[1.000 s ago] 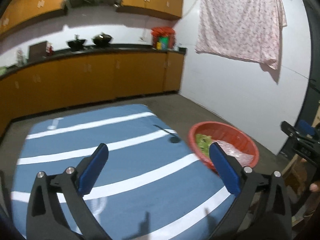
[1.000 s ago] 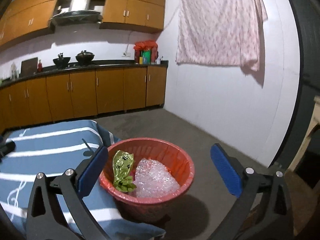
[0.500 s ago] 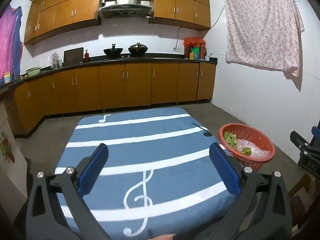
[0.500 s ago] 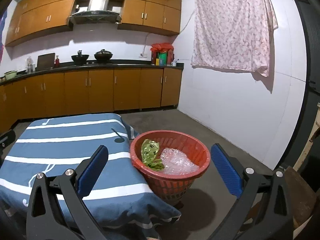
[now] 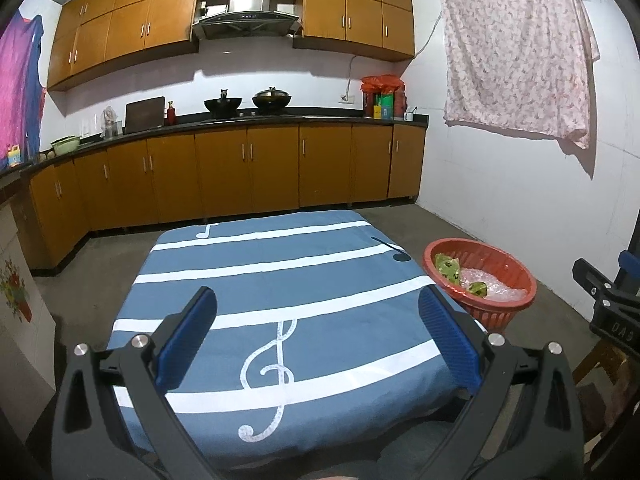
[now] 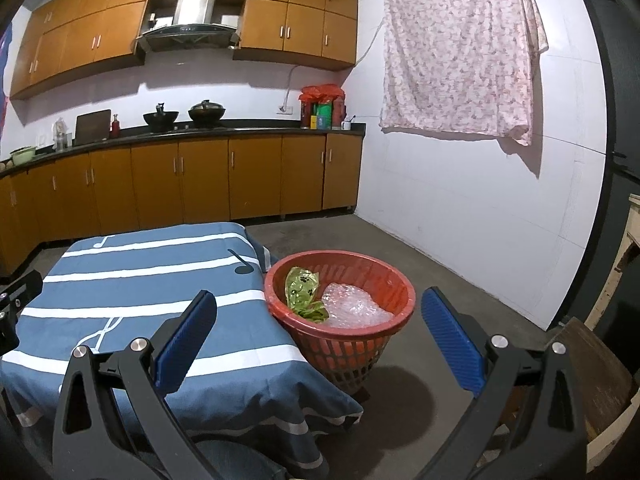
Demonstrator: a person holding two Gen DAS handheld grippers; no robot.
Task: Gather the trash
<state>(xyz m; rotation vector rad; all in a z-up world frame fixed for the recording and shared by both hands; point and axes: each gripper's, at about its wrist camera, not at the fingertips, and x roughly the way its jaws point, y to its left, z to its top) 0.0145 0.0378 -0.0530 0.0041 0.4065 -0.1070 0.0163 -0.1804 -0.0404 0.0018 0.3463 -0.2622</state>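
Left wrist: striped tablecloth (image 5: 280, 280), kitchen cabinets (image 5: 248, 172)

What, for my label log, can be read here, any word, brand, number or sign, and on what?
"DAS": black frame of the right tongs, maybe cut off.
Treble clef and music notes, no words: blue tablecloth.
Counter packages: too blurred to read.
Green wrapper in the red basket: no legible text.

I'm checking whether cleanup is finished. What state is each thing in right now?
left gripper: open, empty.
right gripper: open, empty.
red basket: upright on the floor beside the table, holding trash.
green wrapper: inside the basket.
bubble wrap: inside the basket.
blue tablecloth: spread flat, nothing on it.
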